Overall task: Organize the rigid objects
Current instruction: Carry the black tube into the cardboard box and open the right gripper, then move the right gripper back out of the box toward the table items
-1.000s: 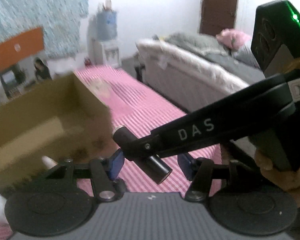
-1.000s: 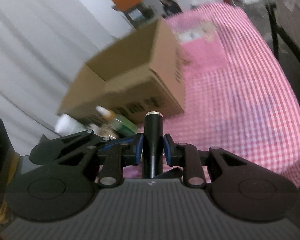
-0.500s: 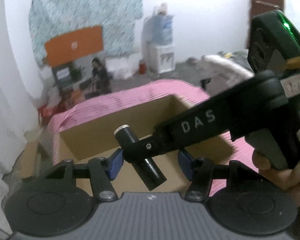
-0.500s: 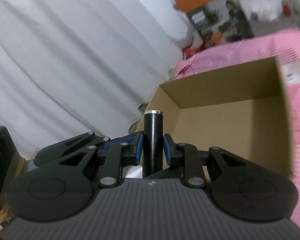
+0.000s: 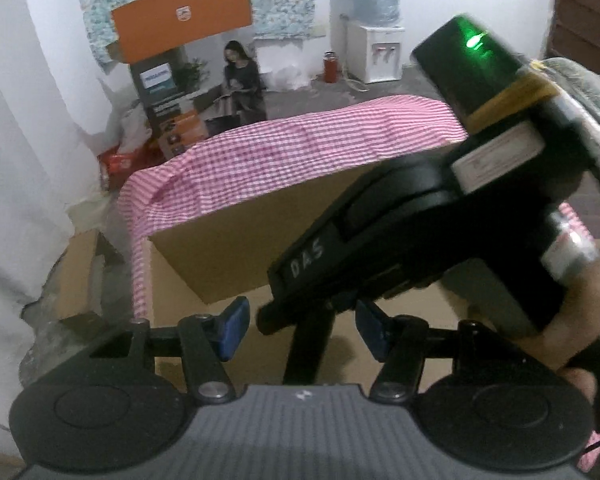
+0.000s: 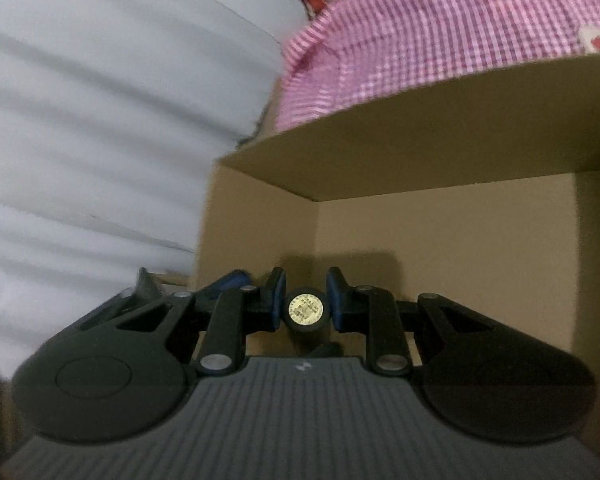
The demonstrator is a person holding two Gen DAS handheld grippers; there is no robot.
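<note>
Right gripper (image 6: 303,307) clamped on black tube (image 6: 305,309), low center of frame, inside brown box (image 6: 440,240). Left gripper (image 5: 302,322) fingers wide apart, holding nothing, bottom center, over same box (image 5: 260,236). Pink checked cloth (image 5: 300,148) behind.

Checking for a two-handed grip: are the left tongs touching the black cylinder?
Apart. The left wrist view shows the left tongs open, with the cardboard box visible in the gap on each side of the black cylinder.
</note>
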